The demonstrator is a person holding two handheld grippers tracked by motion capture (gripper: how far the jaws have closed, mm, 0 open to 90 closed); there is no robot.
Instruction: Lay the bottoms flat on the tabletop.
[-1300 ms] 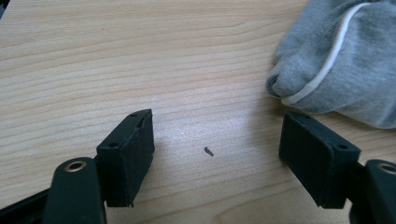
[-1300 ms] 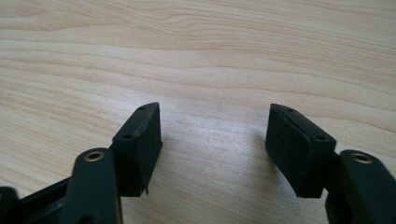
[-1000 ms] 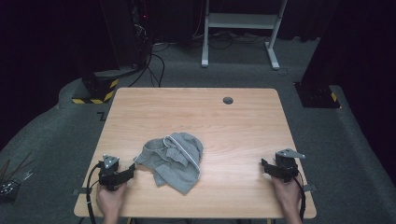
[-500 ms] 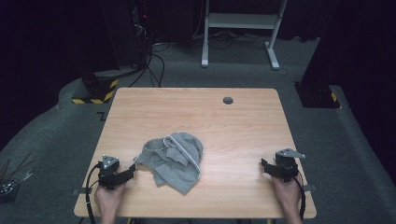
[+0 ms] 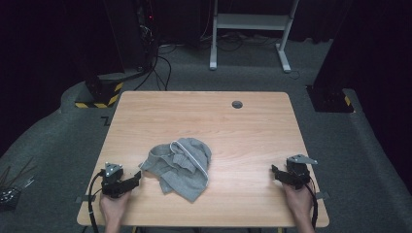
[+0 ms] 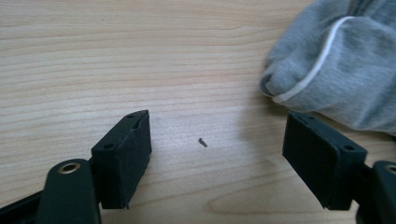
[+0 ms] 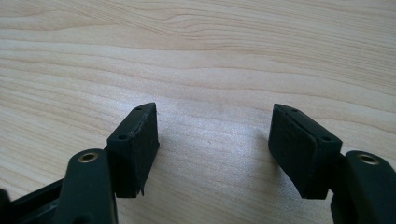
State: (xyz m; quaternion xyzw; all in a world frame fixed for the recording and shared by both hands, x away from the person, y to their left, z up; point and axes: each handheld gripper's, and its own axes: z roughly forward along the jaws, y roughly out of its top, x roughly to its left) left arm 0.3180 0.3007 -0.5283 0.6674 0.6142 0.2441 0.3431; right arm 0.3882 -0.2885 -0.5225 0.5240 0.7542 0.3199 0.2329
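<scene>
High view, grey garment [image 5: 180,167] crumpled on table [image 5: 204,121], left hand-held gripper [image 5: 136,177] and right hand-held gripper [image 5: 275,171] spread apart

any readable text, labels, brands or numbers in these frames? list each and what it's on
None can be read.
Grey garment: no print or tag shows, only a white trim line.
Wooden table: bare grain, no markings.
Left claw and right claw: plain black, no lettering.
Yellow-black hazard stripes on a base on the floor: a pattern, no words.
</scene>
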